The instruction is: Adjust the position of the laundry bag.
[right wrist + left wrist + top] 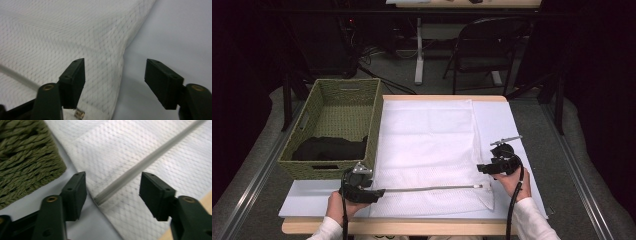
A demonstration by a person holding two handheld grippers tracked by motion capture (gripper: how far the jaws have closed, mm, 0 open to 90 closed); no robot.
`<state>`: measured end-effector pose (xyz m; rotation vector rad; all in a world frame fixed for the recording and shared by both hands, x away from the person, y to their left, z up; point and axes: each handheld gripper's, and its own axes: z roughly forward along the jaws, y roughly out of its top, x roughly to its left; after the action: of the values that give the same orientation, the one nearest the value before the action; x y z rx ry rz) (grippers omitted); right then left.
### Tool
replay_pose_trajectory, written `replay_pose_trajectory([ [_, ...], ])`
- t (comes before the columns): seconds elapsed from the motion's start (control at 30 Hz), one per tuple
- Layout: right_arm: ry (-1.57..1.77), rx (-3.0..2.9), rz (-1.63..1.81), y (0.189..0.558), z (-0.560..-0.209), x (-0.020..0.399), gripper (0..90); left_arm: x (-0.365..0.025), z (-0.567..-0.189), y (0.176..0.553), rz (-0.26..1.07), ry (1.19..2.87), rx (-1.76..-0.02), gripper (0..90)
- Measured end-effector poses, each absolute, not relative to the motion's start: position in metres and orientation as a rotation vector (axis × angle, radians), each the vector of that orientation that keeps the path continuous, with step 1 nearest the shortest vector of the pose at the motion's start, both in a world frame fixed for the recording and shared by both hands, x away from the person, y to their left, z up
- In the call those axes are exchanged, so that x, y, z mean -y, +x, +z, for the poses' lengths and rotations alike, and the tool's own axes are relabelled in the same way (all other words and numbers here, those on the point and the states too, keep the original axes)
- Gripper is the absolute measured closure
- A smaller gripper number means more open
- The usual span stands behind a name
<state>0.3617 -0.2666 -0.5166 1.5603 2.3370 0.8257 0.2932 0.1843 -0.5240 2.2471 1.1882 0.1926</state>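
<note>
Though no writing could be read, a white mesh bag (427,150) with a grey zipper (432,188) along its near edge lay flat mid-table — left gripper (113,187) and right gripper (115,75) both spread, holding nothing.

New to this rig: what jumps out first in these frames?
A big white mesh bag lies flat across the middle of the table, its grey zipper running along the near edge. The left hand-held gripper stands open at the zipper's left end, and the right hand-held gripper is open over the bag's right corner. A green woven basket sits at the table's left with dark cloth inside.
</note>
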Motion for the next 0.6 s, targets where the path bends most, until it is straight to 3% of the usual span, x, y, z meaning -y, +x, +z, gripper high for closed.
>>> replay_pose_trajectory([
  [0.13,1.54,-2.371,0.819,0.351,-0.512,0.271,16.6,-0.184,-0.52,0.289,0.187,2.251,-1.136,27.9],
  [0.23,1.528,-2.379,0.807,0.343,-0.51,0.27,14.2,-0.181,-0.514,0.288,0.226,2.264,-1.07,22.6],
  [0.6,1.583,-2.337,0.805,0.317,-0.507,0.276,18.5,-0.156,-0.512,0.279,0.269,2.346,-0.885,17.8],
])
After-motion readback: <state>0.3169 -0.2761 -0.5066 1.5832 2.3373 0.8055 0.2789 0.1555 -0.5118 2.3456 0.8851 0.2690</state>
